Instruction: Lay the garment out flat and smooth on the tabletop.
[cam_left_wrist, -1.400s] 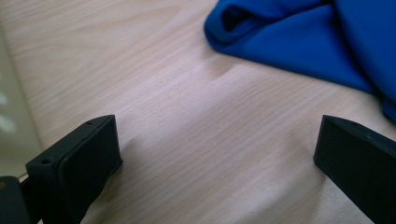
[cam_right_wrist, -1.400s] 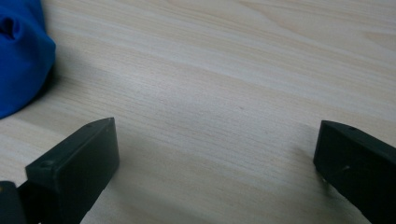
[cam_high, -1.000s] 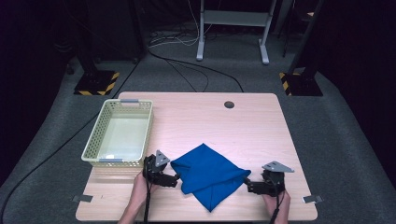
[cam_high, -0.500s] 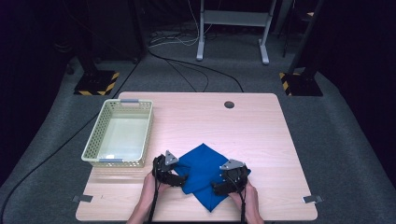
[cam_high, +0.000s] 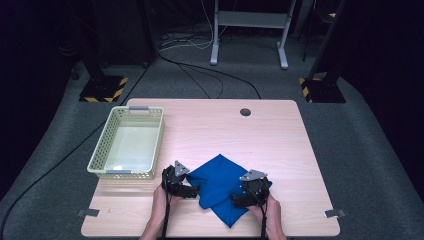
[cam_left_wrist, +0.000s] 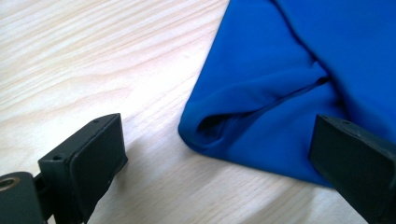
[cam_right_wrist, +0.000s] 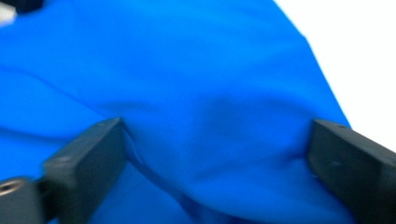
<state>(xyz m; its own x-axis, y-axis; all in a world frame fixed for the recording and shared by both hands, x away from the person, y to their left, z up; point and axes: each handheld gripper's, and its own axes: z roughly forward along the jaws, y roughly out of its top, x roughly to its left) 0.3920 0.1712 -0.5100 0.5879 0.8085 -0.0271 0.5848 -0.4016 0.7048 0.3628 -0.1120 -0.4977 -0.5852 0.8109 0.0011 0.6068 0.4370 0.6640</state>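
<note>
Lying folded on the table's (cam_high: 210, 125) near edge, the cloth (cam_high: 220, 185) sat between both grippers; the left (cam_left_wrist: 215, 154) gaped at its corner; the right (cam_right_wrist: 215, 154), just narrowing, straddled a fold.

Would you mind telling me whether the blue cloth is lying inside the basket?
No, the blue cloth lies folded on the bare wooden table, apart from the pale basket, which stands to its left with nothing in it.
</note>
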